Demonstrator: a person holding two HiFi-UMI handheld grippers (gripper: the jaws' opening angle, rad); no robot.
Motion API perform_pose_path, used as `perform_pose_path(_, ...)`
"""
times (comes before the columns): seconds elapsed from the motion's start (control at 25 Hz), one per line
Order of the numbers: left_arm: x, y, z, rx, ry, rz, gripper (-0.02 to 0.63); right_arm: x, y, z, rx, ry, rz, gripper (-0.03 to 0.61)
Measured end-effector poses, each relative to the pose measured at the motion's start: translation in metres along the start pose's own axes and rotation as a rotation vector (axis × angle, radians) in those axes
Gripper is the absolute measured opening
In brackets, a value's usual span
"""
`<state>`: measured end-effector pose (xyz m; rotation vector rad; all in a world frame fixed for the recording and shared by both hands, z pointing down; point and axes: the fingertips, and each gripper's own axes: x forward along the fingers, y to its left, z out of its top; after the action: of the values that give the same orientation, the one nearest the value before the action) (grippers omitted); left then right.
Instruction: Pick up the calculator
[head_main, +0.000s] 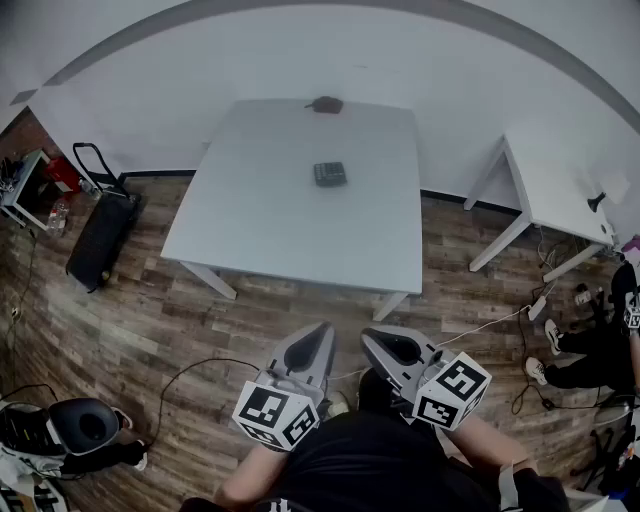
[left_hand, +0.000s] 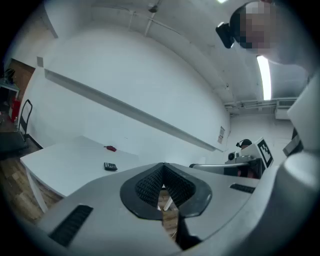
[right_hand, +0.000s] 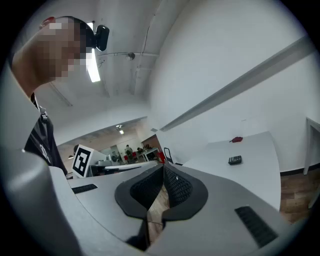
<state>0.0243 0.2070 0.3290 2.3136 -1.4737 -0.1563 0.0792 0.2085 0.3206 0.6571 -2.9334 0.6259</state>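
Note:
A small dark calculator (head_main: 330, 173) lies flat near the middle of the pale square table (head_main: 260, 230). It is also small and far off in the left gripper view, calculator (left_hand: 110, 166), and in the right gripper view, calculator (right_hand: 235, 160). Both grippers are held low, close to the person's body and well short of the table's near edge. My left gripper (head_main: 324, 329) (left_hand: 163, 165) has its jaws meeting at the tips with nothing between them. My right gripper (head_main: 368, 336) (right_hand: 163, 165) is shut and empty too.
A small dark red object (head_main: 325, 104) sits at the table's far edge. A second white table (head_main: 545, 185) stands to the right, and a black bag on a trolley (head_main: 100, 235) to the left. Cables run over the wooden floor (head_main: 480, 290). A seated person's legs (head_main: 590, 350) are at the right edge.

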Motion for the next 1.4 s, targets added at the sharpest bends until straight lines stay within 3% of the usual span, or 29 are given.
perform_pose_path(0.48,0.066,0.067,0.02,-0.068,-0.02,0.041,0.006,0.082,-0.069,0.027,-0.053,0.034,0.088,0.015)
perform_pose_path(0.76,0.131,0.108,0.04,-0.08,-0.024,0.079,0.006,0.132,-0.135,0.051,-0.066,0.07,0.116,0.015)
perform_pose_path(1.2,0.222,0.18,0.037,-0.085,0.002,0.169,0.006,0.209,-0.256,0.041,-0.229,0.192,0.036,0.015)
perform_pose_path(1.4,0.248,0.215,0.023,-0.094,0.065,0.214,0.006,0.254,-0.32,0.003,-0.407,0.278,-0.052,0.015)
